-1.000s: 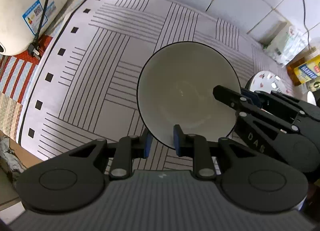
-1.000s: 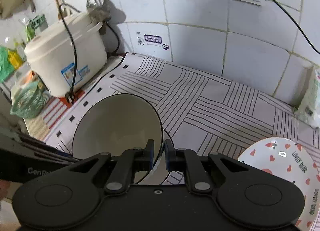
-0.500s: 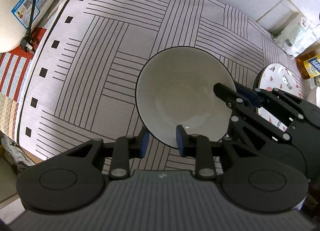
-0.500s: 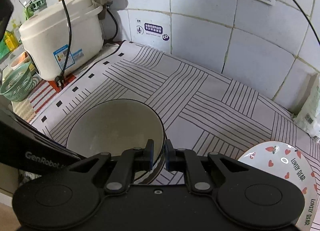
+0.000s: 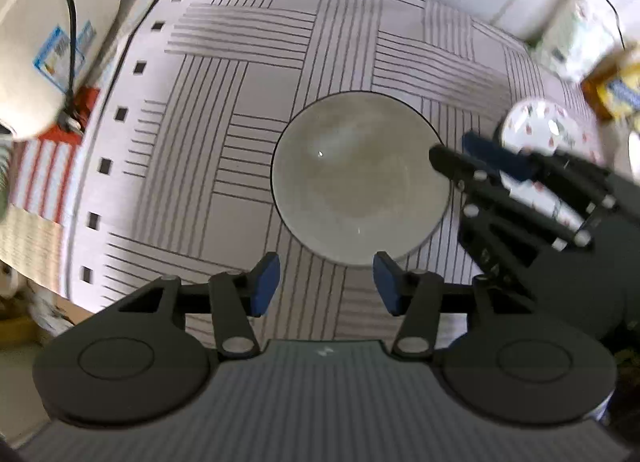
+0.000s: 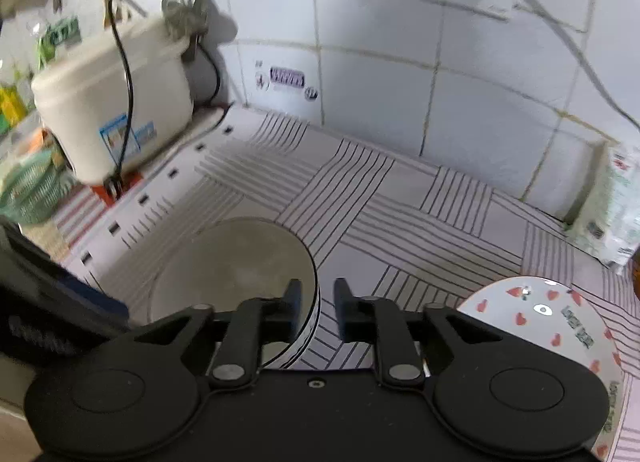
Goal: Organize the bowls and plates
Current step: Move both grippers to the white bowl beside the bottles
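A white bowl with a dark rim (image 5: 356, 190) sits upright on the striped counter mat (image 5: 224, 110). My left gripper (image 5: 326, 282) is open, its blue pads just short of the bowl's near rim, not touching it. My right gripper (image 6: 316, 302) is open, with the bowl's right rim (image 6: 312, 286) between its fingers; it also shows in the left wrist view (image 5: 472, 166) at the bowl's right edge. A white plate with red hearts (image 6: 560, 326) lies to the right of the bowl (image 6: 232, 262).
A white rice cooker (image 6: 112, 110) with a black cord stands at the back left. A green basket (image 6: 28, 190) sits left of it. A plastic packet (image 6: 616, 202) and a yellow box (image 5: 616, 90) stand at the right by the tiled wall.
The bowl was lowered from a tilted hold onto the mat. Both grippers opened and let go of its rim; the left one drew back a little.
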A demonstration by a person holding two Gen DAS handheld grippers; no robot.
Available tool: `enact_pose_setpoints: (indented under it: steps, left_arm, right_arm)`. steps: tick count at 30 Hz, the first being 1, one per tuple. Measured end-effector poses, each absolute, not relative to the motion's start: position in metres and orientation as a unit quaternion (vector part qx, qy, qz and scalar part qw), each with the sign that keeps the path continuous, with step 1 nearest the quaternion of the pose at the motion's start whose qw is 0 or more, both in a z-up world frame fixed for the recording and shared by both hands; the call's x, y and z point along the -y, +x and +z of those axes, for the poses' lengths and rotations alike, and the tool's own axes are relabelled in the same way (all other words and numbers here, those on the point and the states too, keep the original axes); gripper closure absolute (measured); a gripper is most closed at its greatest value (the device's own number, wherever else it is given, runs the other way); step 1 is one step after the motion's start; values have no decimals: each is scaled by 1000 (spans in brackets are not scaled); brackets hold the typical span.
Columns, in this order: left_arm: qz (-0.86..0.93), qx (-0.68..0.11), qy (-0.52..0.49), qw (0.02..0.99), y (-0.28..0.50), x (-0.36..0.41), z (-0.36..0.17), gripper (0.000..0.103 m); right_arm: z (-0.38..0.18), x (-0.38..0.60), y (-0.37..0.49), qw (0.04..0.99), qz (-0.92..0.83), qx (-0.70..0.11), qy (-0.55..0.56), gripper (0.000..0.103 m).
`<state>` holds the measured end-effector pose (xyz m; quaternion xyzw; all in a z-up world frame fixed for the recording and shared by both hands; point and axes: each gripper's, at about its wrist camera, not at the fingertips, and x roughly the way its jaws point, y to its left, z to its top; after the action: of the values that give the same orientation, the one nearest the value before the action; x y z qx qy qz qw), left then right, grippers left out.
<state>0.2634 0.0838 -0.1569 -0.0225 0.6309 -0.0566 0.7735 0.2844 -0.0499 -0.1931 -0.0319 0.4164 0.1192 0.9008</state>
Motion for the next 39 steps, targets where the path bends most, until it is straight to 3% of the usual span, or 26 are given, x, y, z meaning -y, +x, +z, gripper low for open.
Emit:
enact_pose_setpoints:
  steps: [1, 7, 18, 39]
  left_arm:
    - [-60, -629, -13, 775, 260, -82, -152, 50]
    - [-87, -619, 27, 780, 238, -73, -129, 45]
    - [-132, -607, 75, 780, 216, -46, -108, 38]
    - [-238, -553, 151, 784, 221, 93, -58, 37]
  right_arm:
    - [-188, 51, 280, 905, 109, -411, -35, 62]
    - [-162, 64, 254, 917, 69, -392, -36, 51]
    - [-114, 99, 194, 915, 59, -399, -16, 45]
    - [-75, 224, 124, 934, -16, -355, 20, 34]
